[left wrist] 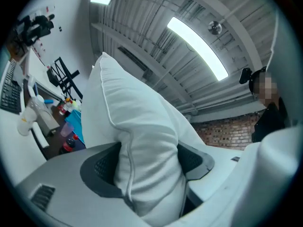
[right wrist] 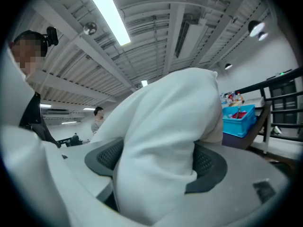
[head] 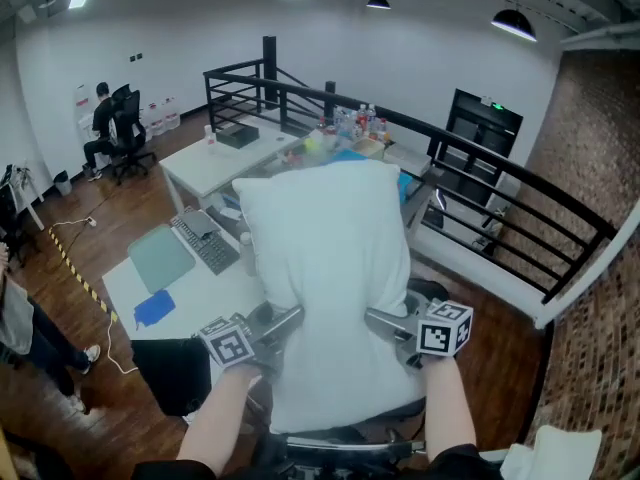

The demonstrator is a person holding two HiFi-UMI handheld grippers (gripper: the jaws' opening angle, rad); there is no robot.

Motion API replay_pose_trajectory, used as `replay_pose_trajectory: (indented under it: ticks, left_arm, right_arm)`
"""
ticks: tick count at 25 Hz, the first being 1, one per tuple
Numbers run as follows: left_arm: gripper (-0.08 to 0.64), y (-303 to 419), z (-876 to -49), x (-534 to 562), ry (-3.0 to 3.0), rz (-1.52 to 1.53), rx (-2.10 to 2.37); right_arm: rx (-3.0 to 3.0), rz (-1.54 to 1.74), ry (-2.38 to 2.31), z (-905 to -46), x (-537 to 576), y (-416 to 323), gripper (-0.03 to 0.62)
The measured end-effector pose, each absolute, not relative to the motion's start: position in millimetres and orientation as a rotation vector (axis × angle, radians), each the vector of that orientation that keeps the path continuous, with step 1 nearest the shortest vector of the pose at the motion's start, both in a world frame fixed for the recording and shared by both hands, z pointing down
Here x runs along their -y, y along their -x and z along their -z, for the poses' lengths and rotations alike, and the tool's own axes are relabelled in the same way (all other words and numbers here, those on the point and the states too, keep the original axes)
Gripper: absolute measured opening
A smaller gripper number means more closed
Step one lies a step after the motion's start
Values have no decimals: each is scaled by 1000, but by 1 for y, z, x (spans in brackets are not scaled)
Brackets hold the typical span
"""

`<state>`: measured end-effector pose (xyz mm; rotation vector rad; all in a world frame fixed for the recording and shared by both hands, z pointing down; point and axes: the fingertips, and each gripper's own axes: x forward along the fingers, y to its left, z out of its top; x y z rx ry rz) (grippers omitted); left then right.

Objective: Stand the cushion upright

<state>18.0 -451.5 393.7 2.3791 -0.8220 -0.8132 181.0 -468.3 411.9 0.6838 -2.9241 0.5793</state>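
Note:
A big white cushion (head: 330, 268) stands tall in front of me in the head view, held up in the air by both grippers. My left gripper (head: 283, 325) is shut on its lower left edge, my right gripper (head: 385, 323) on its lower right edge. In the left gripper view the cushion (left wrist: 142, 141) bulges between the two dark pads (left wrist: 102, 167), which press into the fabric. The right gripper view shows the same: the cushion (right wrist: 165, 141) is squeezed between the pads (right wrist: 208, 162). The cushion's bottom hangs over a dark chair (head: 345, 438) below.
Behind the cushion a white table (head: 190, 278) carries a keyboard (head: 205, 243), a green mat (head: 160, 258) and a blue cloth (head: 153, 308). A blue bin (right wrist: 239, 119) sits on a desk by the black railing (head: 520, 193). A person (head: 105, 128) sits far left.

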Motion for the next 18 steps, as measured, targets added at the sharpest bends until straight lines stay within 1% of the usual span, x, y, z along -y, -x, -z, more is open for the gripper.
replay_pose_trajectory:
  ticks: [9,14,18]
  left_arm:
    - [339,-125,-392,474,-2457,658,376]
    - [339,-157,-399,468,-2456,591,236]
    - [339,-177,-415,476,-2451,548,206]
  right_arm:
    - [2828,-604,-1261,-424,434,-294,411]
    - [2759,-606,-1426,-419,409,-310,413]
    - [2711,-641,-1504,-435,412,-321,414]
